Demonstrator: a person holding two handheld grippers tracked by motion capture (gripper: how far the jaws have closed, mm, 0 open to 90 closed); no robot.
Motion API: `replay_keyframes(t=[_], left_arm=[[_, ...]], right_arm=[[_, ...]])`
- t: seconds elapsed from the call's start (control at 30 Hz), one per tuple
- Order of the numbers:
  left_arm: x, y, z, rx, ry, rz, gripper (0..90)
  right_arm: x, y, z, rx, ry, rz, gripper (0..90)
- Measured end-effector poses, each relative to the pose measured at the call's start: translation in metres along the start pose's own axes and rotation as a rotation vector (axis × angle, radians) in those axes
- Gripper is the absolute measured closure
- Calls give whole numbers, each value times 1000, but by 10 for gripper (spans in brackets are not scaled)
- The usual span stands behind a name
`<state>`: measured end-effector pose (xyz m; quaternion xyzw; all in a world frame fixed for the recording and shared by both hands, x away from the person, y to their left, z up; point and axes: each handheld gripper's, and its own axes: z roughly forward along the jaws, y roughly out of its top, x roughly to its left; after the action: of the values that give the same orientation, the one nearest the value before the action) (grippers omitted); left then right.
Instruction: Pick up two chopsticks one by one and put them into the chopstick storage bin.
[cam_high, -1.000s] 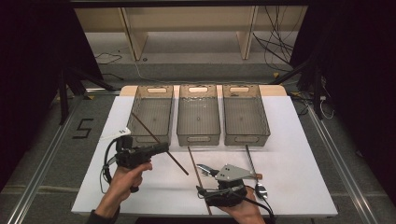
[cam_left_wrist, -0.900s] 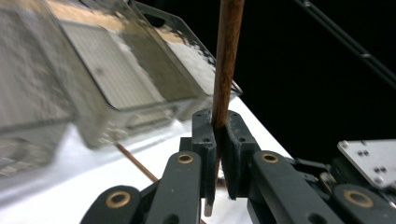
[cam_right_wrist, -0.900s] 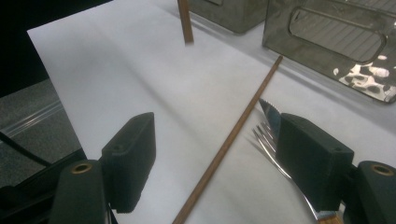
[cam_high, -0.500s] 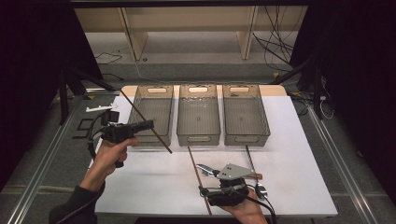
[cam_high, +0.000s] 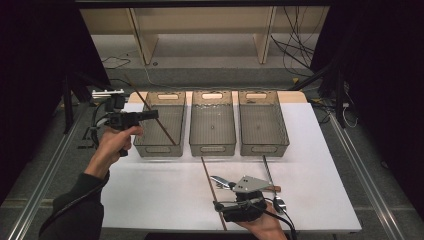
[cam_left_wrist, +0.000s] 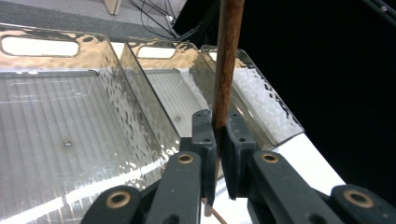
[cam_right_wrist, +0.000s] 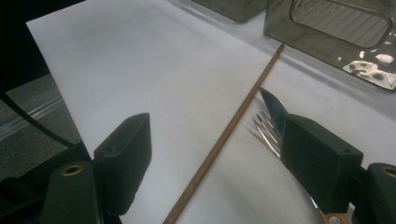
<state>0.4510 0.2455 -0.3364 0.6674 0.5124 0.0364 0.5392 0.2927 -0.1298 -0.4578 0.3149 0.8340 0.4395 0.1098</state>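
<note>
Left gripper (cam_high: 150, 114), clamping a wooden chopstick (cam_high: 161, 125), is hovering over the leftmost bin (cam_high: 159, 148); level the stick before releasing. Right gripper (cam_right_wrist: 215, 154) is standing open.

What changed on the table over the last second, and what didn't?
The left tool, shut on a brown chopstick, moved from the near table up and away to above the left bin. The right tool stayed near the front edge; its jaws have just been opening, with the second chopstick lying between them, ungripped. The fork, the knife and the three bins kept their places.
</note>
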Motion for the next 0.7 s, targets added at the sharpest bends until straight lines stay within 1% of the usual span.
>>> replay_keyframes(t=[0.07,0.13,0.2,0.23,0.27,0.3,0.33,0.37,0.4,0.47,0.5,0.53,0.57,0.6,0.63,0.67,0.7], left_arm=[[1,3,2,1,6,-3,842],[5,8,5,6,9,-19,842],[10,12,12,25,43,-17,843],[11,14,14,28,52,-22,843],[11,14,14,28,52,-22,843],[15,15,18,38,61,-31,842],[16,16,21,45,72,-31,842],[16,16,21,45,72,-31,842],[17,17,25,55,90,-25,842],[18,18,26,59,94,-23,842],[19,18,29,62,104,-25,842],[20,18,32,73,113,-22,842],[20,18,32,73,113,-22,842],[23,18,37,90,134,-19,842],[25,18,39,94,138,-27,842],[25,18,39,94,138,-27,842],[28,17,41,88,136,-44,842]], right_arm=[[0,0,0,0,1,2,254],[0,0,0,0,1,2,252],[0,0,1,0,2,-4,250],[0,0,1,0,2,-4,250],[0,0,1,0,3,-4,249],[0,-1,1,-1,4,-3,250],[0,-1,1,-1,5,-3,249],[0,-1,1,0,8,3,249],[0,-1,1,0,13,14,249],[0,-1,1,-2,17,16,249],[0,-1,1,-3,20,7,249],[0,-1,1,-2,21,7,249],[0,-1,1,-2,21,7,249],[0,-1,2,-6,21,13,249],[1,-1,2,-6,22,11,249],[1,-1,2,-6,22,11,249],[1,-1,1,-6,22,9,249]])
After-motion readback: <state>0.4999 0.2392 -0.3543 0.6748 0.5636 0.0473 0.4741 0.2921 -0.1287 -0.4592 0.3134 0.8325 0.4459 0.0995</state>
